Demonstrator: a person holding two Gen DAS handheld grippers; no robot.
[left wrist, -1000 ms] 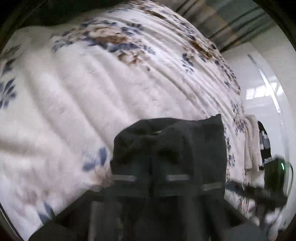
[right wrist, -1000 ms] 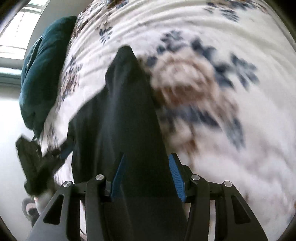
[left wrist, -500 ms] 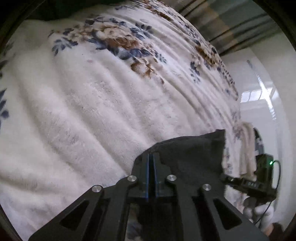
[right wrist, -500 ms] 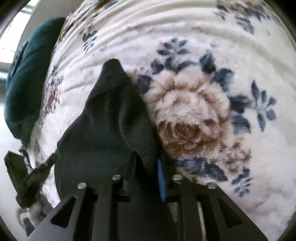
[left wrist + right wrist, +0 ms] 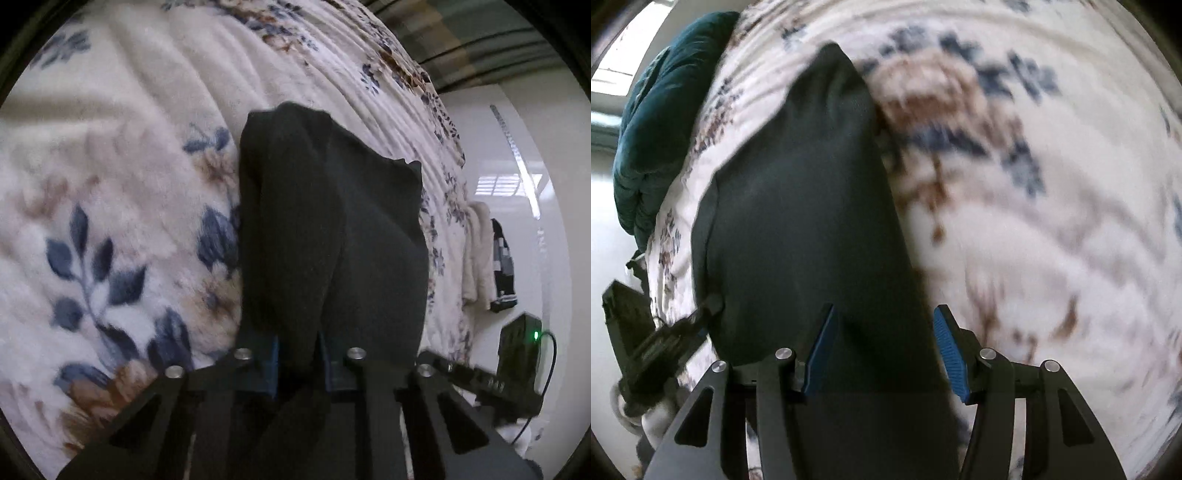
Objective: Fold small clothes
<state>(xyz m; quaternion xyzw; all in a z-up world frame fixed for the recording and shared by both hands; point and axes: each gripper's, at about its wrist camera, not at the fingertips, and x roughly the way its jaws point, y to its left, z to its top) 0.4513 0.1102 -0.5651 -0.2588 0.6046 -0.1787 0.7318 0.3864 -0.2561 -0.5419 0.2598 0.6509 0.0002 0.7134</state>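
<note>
**Dark garment draped through both grippers, grip uncertain on each side**

A small dark garment (image 5: 328,236) is seen running forward from between the fingers of the left gripper (image 5: 298,363), its far end lying bunched on the floral blanket (image 5: 110,206) ahead. The blue pads there stand a little apart with cloth filling the gap between them, so the left gripper appears to be clamped on a thick bundle of fabric (though how firmly cannot be told). In the right wrist view the same garment (image 5: 812,229) is laid through the right gripper (image 5: 884,347), whose blue pads (image 5: 947,347) are spread wide; the cloth is draped between them rather than pinched. The far tip of the garment points away from the right gripper, with blanket showing to the right of it.

Further out, the other gripper (image 5: 653,347) is visible to the lower left of the right wrist view, near the blanket's edge. A teal cushion (image 5: 661,110) is set well beyond, to the upper left. In the left wrist view a pale towel (image 5: 476,254) and a patterned dark cloth (image 5: 503,266) are seen at the far right, apart from the garment.

Several risks are judged likely. With the right side unclamped, the garment could slide off or be dragged unevenly if the left gripper is pulled. A bunched grip on several layers could leave a crooked crease. The plush blanket could catch the cloth and spoil the fold.
</note>
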